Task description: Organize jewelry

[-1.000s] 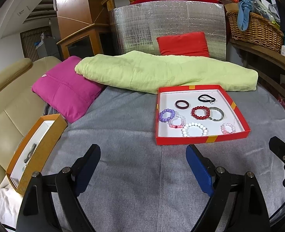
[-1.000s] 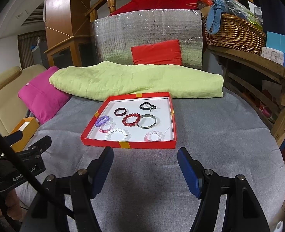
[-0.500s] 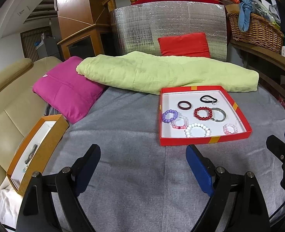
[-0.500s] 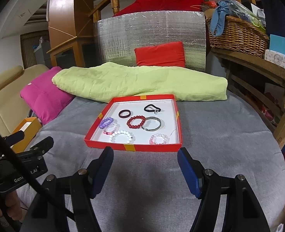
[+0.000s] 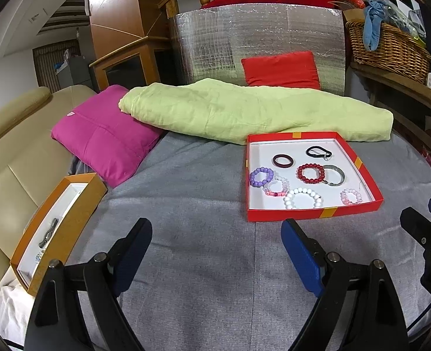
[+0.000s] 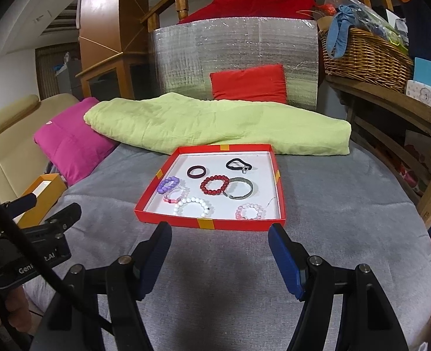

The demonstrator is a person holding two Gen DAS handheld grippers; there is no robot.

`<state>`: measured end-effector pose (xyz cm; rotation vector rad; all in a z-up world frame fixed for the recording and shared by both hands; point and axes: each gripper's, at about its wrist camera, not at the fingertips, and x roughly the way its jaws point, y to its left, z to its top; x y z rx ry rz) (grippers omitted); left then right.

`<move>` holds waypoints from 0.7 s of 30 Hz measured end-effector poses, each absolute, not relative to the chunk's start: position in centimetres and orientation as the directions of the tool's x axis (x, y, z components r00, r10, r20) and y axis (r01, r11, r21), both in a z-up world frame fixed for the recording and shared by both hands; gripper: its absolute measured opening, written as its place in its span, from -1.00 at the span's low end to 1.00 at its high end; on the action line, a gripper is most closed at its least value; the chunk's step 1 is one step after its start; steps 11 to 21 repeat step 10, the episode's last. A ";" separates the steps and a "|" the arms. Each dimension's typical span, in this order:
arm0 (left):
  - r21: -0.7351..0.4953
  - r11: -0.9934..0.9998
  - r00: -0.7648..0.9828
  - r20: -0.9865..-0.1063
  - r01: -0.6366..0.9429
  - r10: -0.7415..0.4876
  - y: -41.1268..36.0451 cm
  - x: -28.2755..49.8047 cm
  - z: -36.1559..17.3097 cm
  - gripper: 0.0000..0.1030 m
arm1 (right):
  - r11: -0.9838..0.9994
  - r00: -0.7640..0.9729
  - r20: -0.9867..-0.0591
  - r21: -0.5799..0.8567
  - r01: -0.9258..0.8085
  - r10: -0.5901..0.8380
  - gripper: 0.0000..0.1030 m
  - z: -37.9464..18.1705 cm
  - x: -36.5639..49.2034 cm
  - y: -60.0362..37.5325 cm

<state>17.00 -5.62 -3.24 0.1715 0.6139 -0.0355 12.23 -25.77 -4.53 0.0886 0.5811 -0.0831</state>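
A grey cloth-covered tabletop (image 6: 332,204) carries a shallow red cardboard tray (image 6: 281,193) of beaded bracelets (image 6: 214,185), just beyond the right gripper (image 6: 219,251). An orange box (image 5: 77,219) sits at the near left edge beside the left gripper (image 5: 216,245). Both grippers' fingers are spread, empty.

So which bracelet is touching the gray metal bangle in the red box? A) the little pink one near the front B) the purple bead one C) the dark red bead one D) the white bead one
C: the dark red bead bracelet lies right against the gray metal bangle in the red box; the others sit apart from it.
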 end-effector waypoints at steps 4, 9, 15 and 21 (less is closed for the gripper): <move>0.156 0.983 0.817 -0.577 0.092 0.015 -5.8 17.0 -3.4 0.75 | 0.991 0.833 -0.551 0.071 0.110 -0.053 0.40 -4.5 12.1 -26.3; 0.086 0.992 0.782 -0.623 0.090 -0.016 -4.2 19.9 -4.8 0.75 | 0.984 0.823 -0.560 0.069 0.162 -0.097 0.44 -4.5 12.5 -29.0; 0.077 0.994 0.770 -0.638 0.079 -0.012 -3.8 20.8 -5.3 0.75 | 0.981 0.813 -0.572 0.073 0.182 -0.108 0.51 -4.7 13.0 -30.3; 0.077 0.994 0.770 -0.638 0.079 -0.012 -3.8 20.8 -5.3 0.75 | 0.981 0.813 -0.572 0.073 0.182 -0.108 0.51 -4.7 13.0 -30.3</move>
